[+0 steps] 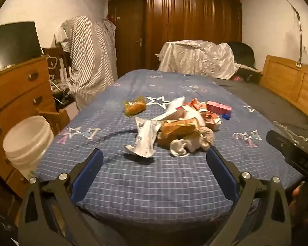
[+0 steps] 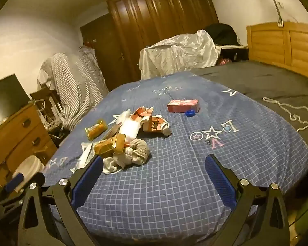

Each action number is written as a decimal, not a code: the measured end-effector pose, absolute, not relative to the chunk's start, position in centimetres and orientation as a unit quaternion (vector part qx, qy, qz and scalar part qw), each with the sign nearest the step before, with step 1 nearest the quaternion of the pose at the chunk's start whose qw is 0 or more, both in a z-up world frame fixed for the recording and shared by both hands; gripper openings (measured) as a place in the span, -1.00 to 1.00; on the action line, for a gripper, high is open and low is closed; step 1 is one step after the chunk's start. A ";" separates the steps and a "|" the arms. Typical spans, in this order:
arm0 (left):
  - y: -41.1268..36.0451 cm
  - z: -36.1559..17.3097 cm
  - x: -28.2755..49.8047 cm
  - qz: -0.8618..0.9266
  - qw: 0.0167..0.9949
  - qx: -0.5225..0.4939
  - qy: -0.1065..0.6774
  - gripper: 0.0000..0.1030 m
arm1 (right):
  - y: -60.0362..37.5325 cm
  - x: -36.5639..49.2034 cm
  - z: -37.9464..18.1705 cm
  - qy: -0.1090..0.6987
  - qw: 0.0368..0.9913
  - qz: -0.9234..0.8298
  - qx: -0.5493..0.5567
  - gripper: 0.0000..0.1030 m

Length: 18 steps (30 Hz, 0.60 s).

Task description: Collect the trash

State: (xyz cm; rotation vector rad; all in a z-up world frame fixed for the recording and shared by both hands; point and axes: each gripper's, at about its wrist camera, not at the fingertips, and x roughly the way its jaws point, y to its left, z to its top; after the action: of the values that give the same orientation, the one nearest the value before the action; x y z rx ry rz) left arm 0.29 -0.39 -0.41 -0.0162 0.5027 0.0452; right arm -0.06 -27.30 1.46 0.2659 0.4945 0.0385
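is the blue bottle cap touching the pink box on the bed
Cannot tell. The right wrist view shows the blue bottle cap right against the pink box, with no clear gap or contact.

Home bedroom: bed [image 1: 154, 176], wardrobe [image 1: 193, 28]

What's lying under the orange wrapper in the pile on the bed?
The orange wrapper rests on a grey cloth and a white sock, with a silver wrapper beside it. Whatever lies beneath its middle is covered.
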 end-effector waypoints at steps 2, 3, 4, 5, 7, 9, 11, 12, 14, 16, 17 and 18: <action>-0.3 -0.1 0.0 0.028 0.970 -0.001 0.241 0.89 | -27.1 -0.2 1.5 0.242 0.962 0.019 0.126 0.93; -0.3 0.2 -0.1 0.031 0.971 0.005 0.236 0.89 | -27.0 -0.3 1.6 0.239 0.963 0.018 0.126 0.93; -0.3 0.2 -0.1 0.033 0.972 0.008 0.234 0.89 | -27.1 -0.4 1.5 0.238 0.963 0.017 0.127 0.93; -0.4 0.2 -0.1 0.036 0.972 0.010 0.232 0.89 | -27.0 -0.4 1.5 0.238 0.963 0.017 0.127 0.93; 0.0 0.4 0.0 0.039 0.972 0.006 0.232 0.89 | -26.9 -0.3 1.7 0.239 0.963 0.018 0.125 0.93; 0.2 0.3 0.1 0.042 0.972 0.002 0.232 0.89 | -27.0 -0.4 1.7 0.237 0.963 0.016 0.127 0.93; 0.2 0.4 0.0 0.042 0.972 0.001 0.230 0.89 | -27.2 -0.3 1.7 0.237 0.963 0.016 0.126 0.93; 0.1 0.4 0.1 0.043 0.972 0.002 0.232 0.89 | -27.2 -0.4 1.7 0.237 0.963 0.016 0.126 0.93; 0.3 0.5 0.2 0.043 0.972 0.002 0.232 0.89 | -27.1 -0.5 1.7 0.237 0.963 0.016 0.126 0.93; 0.2 0.4 0.2 0.046 0.972 0.004 0.231 0.89 | -27.0 -0.5 1.6 0.236 0.963 0.015 0.126 0.93; 0.1 0.5 0.3 0.047 0.972 0.005 0.231 0.89 | -27.0 -0.5 1.6 0.236 0.963 0.015 0.125 0.93; 0.1 0.4 0.2 0.046 0.972 0.005 0.231 0.89 | -27.0 -0.5 1.6 0.236 0.963 0.015 0.126 0.93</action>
State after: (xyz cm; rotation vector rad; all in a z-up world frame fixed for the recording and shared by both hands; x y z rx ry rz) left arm 0.24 0.14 0.41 0.0110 0.4659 0.0937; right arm -0.52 -26.97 1.64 0.2543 0.4777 0.0308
